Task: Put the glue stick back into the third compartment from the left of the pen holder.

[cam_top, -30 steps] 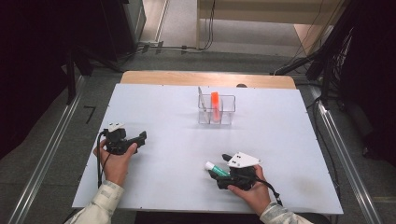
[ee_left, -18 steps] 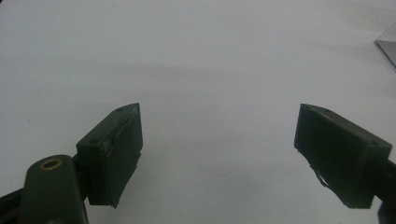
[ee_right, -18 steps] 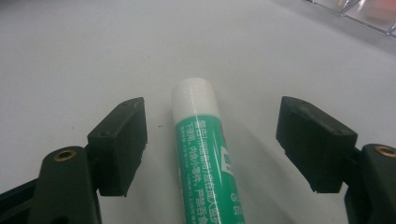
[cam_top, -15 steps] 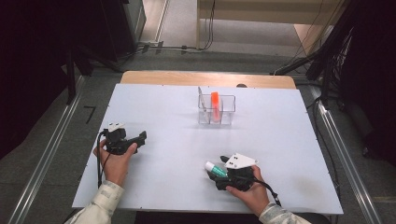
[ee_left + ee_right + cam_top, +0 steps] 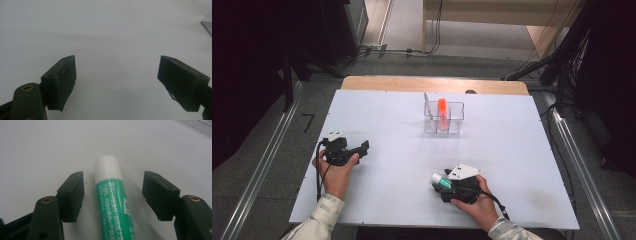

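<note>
the right gripper [image 5: 113, 195] has just been closing its fingers around a green, white-capped glue stick [image 5: 112, 200] — not yet touching; left gripper [image 5: 117, 82] released, well apart from it on the white counter [image 5: 392, 150].

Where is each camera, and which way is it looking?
High view: above the person's side, facing forward and down at the white table; both forearms, left gripper, right gripper show.
Left gripper view: rides the left gripper, facing bare table.
Right gripper view: rides the right gripper, facing the glue stick.
Shared: high and right views show the glue stick.
</note>
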Tool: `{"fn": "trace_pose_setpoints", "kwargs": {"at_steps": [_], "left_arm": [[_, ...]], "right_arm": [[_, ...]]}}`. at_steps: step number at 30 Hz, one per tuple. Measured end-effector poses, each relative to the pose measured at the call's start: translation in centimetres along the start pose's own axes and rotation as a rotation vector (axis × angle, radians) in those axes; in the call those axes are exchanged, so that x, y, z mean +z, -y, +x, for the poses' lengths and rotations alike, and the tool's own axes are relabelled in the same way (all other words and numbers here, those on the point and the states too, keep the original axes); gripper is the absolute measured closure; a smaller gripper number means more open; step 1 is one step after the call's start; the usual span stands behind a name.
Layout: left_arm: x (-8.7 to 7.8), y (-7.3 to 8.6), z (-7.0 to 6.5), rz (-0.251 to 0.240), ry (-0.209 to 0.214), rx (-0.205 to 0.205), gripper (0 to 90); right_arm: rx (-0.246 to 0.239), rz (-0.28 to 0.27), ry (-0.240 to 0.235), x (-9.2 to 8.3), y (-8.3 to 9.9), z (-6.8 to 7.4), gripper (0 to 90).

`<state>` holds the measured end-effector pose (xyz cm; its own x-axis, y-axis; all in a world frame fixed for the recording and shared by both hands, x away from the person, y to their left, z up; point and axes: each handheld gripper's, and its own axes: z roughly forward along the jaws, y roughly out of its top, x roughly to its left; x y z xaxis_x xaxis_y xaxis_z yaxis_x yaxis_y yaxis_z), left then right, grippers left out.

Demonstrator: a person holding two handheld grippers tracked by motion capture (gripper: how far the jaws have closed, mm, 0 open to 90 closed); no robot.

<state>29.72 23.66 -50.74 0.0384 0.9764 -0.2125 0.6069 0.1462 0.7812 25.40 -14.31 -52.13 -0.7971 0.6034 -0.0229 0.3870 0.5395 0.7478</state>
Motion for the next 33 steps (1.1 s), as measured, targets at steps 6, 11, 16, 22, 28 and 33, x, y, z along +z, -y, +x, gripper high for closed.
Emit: {"fn": "trace_pose_setpoints", "kwargs": {"at_steps": [6, 11, 16, 22, 28, 33], "left_arm": [[0.01, 0.01, -0.01, 0.002, 0.001, 0.003, 16.7], [0.03, 0.01, 0.01, 0.005, 0.0, 0.007, 16.7], [0.07, 0.03, -0.06, 0.004, 0.0, 0.008, 16.7], [0.08, 0.02, -0.06, 0.005, 0.0, 0.007, 16.7], [0.16, 0.06, -0.12, 0.007, 0.003, 0.008, 16.7], [0.15, 0.04, -0.12, 0.005, 0.003, 0.006, 16.7]], "right_arm": [[-0.017, 0.016, 0.003, 0.17, -0.08, 0.19, 39.3], [-0.013, 0.02, 0.001, 0.26, -0.13, 0.12, 42.1], [-0.028, 0.018, 0.001, 0.37, -0.23, 0.29, 46.7], [-0.03, 0.02, -0.012, 0.42, -0.27, 0.26, 52.3], [-0.012, 0.018, -0.009, 0.43, -0.27, 0.08, 60.0], [-0.017, 0.018, -0.005, 0.42, -0.26, 0.1, 62.6]]}}
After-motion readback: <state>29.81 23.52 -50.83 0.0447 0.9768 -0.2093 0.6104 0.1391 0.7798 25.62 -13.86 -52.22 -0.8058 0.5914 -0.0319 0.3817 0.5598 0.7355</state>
